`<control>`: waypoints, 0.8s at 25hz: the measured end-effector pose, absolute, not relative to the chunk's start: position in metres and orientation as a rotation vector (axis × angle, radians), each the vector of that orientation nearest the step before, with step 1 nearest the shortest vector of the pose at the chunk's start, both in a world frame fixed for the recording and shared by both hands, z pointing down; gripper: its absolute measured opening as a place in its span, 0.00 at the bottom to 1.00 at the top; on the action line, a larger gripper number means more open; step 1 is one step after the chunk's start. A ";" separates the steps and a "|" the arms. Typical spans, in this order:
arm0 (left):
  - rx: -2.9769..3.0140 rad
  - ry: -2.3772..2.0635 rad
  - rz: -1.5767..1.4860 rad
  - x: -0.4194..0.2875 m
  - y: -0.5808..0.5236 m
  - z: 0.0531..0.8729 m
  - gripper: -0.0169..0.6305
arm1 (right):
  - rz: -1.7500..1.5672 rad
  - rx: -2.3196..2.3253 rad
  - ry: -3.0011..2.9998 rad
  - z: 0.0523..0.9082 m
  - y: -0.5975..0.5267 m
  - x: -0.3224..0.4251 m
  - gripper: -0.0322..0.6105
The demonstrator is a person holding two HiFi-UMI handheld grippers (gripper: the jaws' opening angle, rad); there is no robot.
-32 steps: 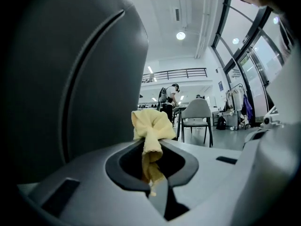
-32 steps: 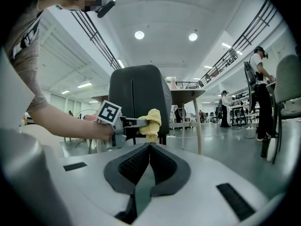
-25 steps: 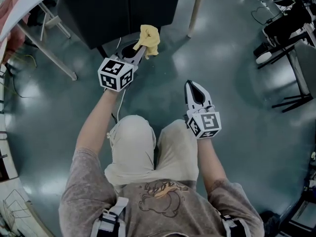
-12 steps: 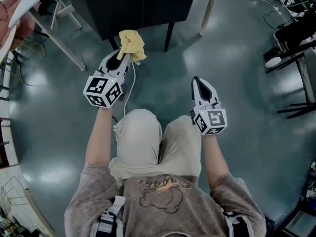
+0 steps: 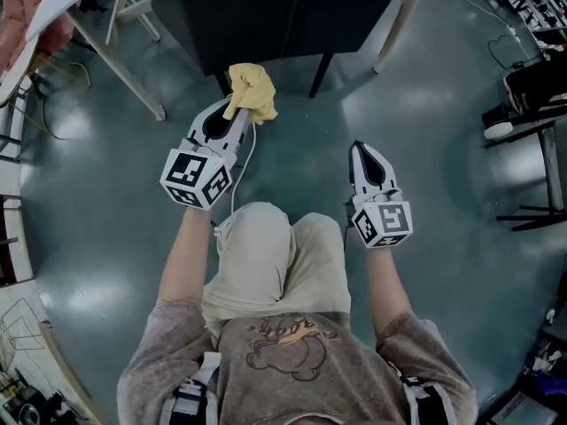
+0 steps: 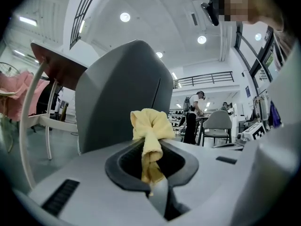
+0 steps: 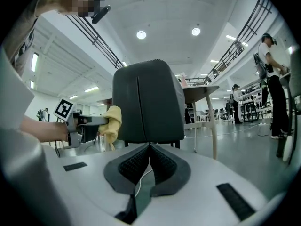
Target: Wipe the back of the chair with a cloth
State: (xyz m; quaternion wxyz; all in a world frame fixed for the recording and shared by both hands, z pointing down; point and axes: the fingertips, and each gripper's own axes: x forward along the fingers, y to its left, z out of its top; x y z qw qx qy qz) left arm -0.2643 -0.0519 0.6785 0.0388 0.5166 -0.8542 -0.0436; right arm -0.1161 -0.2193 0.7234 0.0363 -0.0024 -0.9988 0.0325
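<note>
The dark chair back (image 5: 275,11) stands at the top of the head view, with a vertical seam down its middle (image 7: 148,105). My left gripper (image 5: 237,104) is shut on a bunched yellow cloth (image 5: 250,91), which hangs just below the chair back's lower left edge. In the left gripper view the cloth (image 6: 150,131) sticks up between the jaws, with the grey chair back (image 6: 120,93) close behind it. My right gripper (image 5: 361,151) is shut on nothing, lower right, and points at the chair from a distance. The right gripper view shows the left gripper (image 7: 96,121) and cloth (image 7: 112,121) beside the chair's left edge.
White table legs (image 5: 120,73) slant at the upper left and another leg (image 5: 394,20) at the upper right. Black chair bases and a shoe (image 5: 523,122) stand at the right. Persons (image 7: 270,79) and other chairs stand in the background. My knees (image 5: 275,246) are below the grippers.
The chair back and floor have shifted in the head view as the head moved. My left gripper with the cloth stays just below the chair back's lower edge. The right gripper holds its pose.
</note>
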 end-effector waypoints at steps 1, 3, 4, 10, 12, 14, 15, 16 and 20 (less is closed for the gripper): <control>1.589 -2.607 -0.136 -0.267 -0.052 0.670 0.12 | 0.112 -0.018 -3.065 0.713 -0.216 -0.122 0.09; 1.606 -2.577 -0.133 -0.271 -0.052 0.648 0.12 | 0.125 -0.054 -3.065 0.685 -0.209 -0.134 0.09; 1.621 -2.565 -0.131 -0.272 -0.053 0.633 0.12 | 0.128 -0.079 -3.067 0.668 -0.205 -0.140 0.09; 1.651 -2.545 -0.178 -0.281 -0.047 0.505 0.12 | 0.174 -0.187 -3.033 0.552 -0.190 -0.168 0.09; 1.649 -2.532 -0.186 -0.289 -0.045 0.458 0.12 | 0.196 -0.187 -3.020 0.508 -0.189 -0.175 0.09; 1.660 -2.500 -0.165 -0.292 -0.043 0.411 0.12 | 0.207 -0.180 -3.008 0.461 -0.186 -0.181 0.09; 1.670 -2.479 -0.163 -0.292 -0.041 0.389 0.12 | 0.211 -0.179 -3.006 0.436 -0.183 -0.184 0.09; 1.678 -2.461 -0.173 -0.292 -0.039 0.365 0.12 | 0.213 -0.182 -3.007 0.410 -0.180 -0.188 0.09; 1.670 -2.446 -0.222 -0.301 -0.028 0.272 0.12 | 0.206 -0.192 -3.010 0.313 -0.168 -0.196 0.09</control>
